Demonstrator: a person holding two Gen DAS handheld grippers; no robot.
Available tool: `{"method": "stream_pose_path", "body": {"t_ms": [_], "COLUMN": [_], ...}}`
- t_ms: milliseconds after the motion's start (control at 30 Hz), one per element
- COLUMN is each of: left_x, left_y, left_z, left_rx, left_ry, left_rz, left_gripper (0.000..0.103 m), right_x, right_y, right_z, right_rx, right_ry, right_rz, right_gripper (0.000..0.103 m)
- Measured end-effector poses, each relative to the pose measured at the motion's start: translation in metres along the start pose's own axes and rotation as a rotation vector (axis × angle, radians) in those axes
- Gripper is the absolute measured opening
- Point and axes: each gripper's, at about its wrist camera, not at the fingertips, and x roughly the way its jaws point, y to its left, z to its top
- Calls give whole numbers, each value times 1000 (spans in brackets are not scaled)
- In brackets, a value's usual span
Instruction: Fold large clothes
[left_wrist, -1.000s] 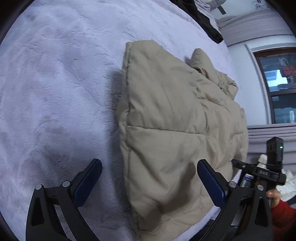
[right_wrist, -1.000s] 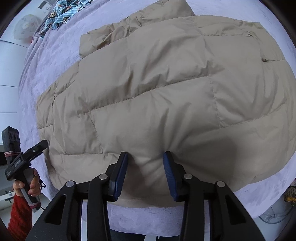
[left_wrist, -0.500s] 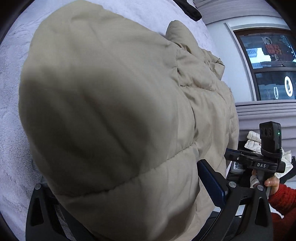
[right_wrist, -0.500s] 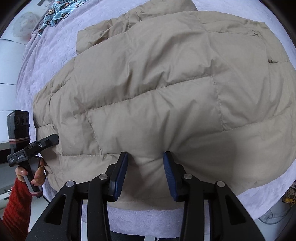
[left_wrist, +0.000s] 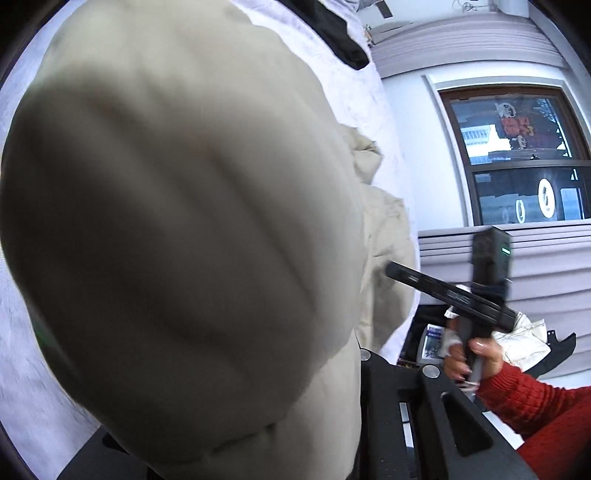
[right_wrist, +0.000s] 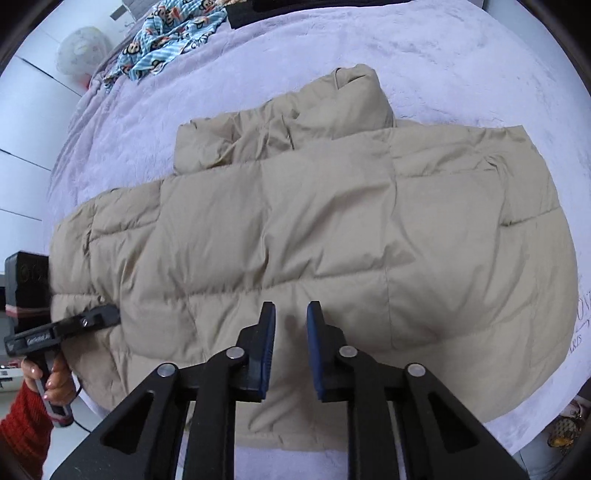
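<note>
The right tongs, blue pads narrowly apart after just closing, hover over a beige puffer jacket without touching it. The left tongs (at 9 o'clock) have just closed, clamped on the jacket's end. The jacket lies on a lilac bed, long axis 9 to 3 o'clock, collar toward 12.
</note>
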Motion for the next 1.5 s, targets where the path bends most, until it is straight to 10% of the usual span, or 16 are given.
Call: {"method": "stream_pose_path", "body": {"t_ms": [267, 500, 733, 1000, 1200, 1333, 1500], "left_x": [12, 75, 126, 225, 279, 306, 305], "left_y": [-107, -195, -250, -266, -260, -274, -301], "left_z": [-2, 9, 17, 30, 40, 52, 59], "left_rx": [5, 45, 134, 201, 206, 217, 297], "left_ry": [-40, -24, 83, 252, 271, 275, 280], "left_rz": [33, 205, 315, 184, 206, 249, 327], "left_gripper": [25, 25, 26, 75, 76, 76, 76], "right_x": [69, 102, 22, -31, -64, -99, -107], "right_y": [-25, -58, -113, -202, -221, -201, -154], "right_z": [33, 39, 12, -75, -119, -128, -104], "right_rx": [113, 275, 319, 477, 496, 424, 239], "right_ry": [13, 86, -22, -92, -132, -230, -264], "right_rz": [197, 403, 439, 403, 354, 401, 367], "right_gripper": [13, 6, 10, 10, 12, 90, 89]}}
